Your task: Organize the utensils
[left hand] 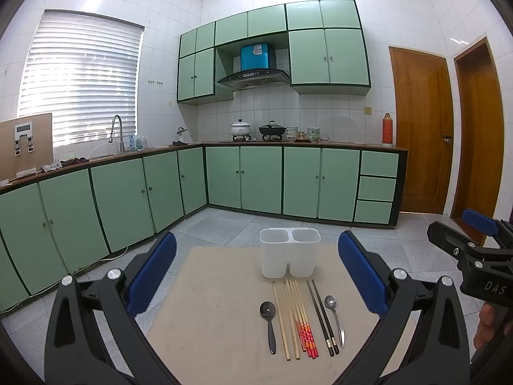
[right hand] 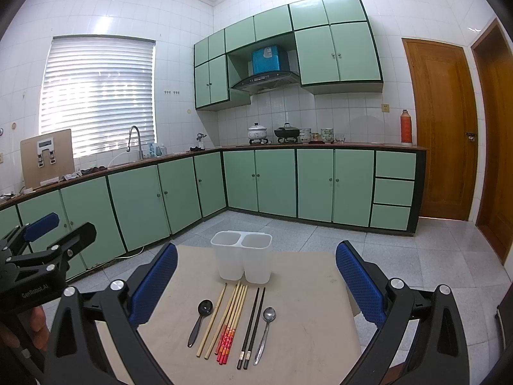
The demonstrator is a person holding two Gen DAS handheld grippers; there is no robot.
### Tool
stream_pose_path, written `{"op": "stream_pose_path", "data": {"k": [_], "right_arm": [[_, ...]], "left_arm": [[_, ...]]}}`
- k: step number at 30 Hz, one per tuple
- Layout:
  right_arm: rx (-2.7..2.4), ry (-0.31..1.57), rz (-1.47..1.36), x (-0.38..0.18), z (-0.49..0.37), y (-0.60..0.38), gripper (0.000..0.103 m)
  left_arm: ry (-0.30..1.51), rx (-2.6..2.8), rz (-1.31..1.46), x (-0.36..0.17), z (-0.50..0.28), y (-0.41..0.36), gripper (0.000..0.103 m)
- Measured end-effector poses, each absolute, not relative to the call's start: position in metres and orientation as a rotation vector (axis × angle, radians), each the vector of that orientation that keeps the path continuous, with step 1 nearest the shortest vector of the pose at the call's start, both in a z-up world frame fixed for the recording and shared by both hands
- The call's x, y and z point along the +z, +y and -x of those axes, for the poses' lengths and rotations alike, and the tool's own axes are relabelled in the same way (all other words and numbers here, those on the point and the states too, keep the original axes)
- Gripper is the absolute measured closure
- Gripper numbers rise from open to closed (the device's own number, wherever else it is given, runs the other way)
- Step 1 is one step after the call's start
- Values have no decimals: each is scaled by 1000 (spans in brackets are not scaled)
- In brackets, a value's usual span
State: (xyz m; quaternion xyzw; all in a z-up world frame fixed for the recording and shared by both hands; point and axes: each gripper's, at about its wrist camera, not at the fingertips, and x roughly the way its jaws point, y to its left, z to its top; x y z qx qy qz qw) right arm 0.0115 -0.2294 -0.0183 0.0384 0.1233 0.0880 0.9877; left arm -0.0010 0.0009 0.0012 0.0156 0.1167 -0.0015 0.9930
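Observation:
A white two-compartment utensil holder (left hand: pixel 290 252) (right hand: pixel 242 258) stands empty at the far side of a beige table (left hand: pixel 218 304) (right hand: pixel 307 304). In front of it lie in a row a black spoon (left hand: pixel 269 319) (right hand: pixel 200 319), plain wooden chopsticks (left hand: pixel 283 317) (right hand: pixel 213 317), red-ended chopsticks (left hand: pixel 303 324) (right hand: pixel 231 324), black chopsticks (left hand: pixel 322 317) (right hand: pixel 253 324) and a steel spoon (left hand: pixel 335 317) (right hand: pixel 266 330). My left gripper (left hand: pixel 256 276) is open and empty above the near table. My right gripper (right hand: pixel 256 279) is open and empty, to the right of the left one (left hand: pixel 461 234).
The table stands on a grey tiled floor. Green kitchen cabinets (left hand: pixel 256 179) run along the left and far walls, with pots on the counter. Wooden doors (left hand: pixel 423 128) are at the right.

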Motion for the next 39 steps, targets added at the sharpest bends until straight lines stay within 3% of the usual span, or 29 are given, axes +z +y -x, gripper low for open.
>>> {"op": "stream_pose_path", "data": {"k": [39], "right_arm": [[175,248,-78,-20,-14,-230,6]], "left_arm": [[236,0,-34,8,3,11,5]]}}
